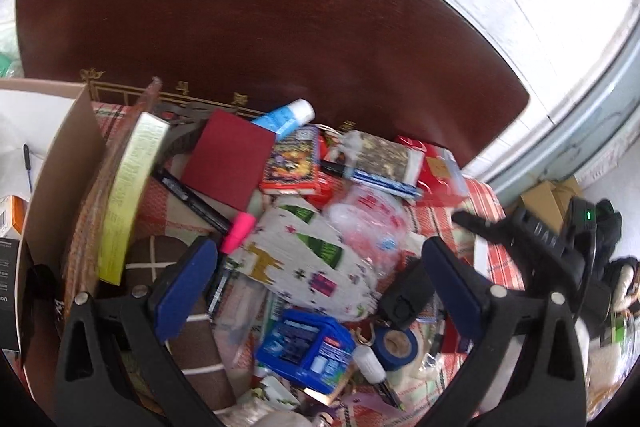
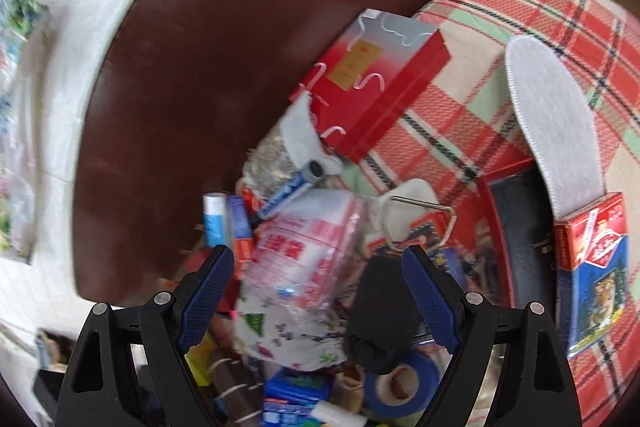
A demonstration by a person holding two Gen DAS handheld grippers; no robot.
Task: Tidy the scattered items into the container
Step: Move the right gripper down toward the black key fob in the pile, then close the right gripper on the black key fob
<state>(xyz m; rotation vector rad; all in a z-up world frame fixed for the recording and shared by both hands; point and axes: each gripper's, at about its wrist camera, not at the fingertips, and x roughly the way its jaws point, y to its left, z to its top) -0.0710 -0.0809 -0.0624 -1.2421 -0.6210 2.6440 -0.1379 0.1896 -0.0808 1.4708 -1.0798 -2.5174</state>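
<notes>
A dark wooden headboard [image 1: 256, 11] fills the back of both views, standing against a white wall. Below it lies a bed covered by a red, green and cream plaid blanket [image 2: 520, 39], heaped with small household clutter.

At the left edge of the left wrist view stands an open cardboard box [image 1: 60, 163], probably the container the task names. The scattered items lie beside it on the blanket, none visibly inside it.

Among the larger pieces are a red gift box [image 2: 372, 75], a white patterned cloth [image 1: 316, 263] and a clear plastic bag with red print [image 2: 304, 247]. Smaller pieces include a blue packet [image 1: 304, 347], a roll of blue tape [image 2: 400, 383], a black key fob [image 2: 380, 323], a pink highlighter [image 1: 238, 231] and a black pen [image 1: 192, 195].

The left gripper [image 1: 316, 283] and right gripper [image 2: 320, 299] both hang over the pile, fingers spread wide and holding nothing.

The step in hand looks like choosing a first item. The next move likely calls for lowering one gripper around a single item, perhaps the key fob or the plastic bag, without snagging its neighbours.
</notes>
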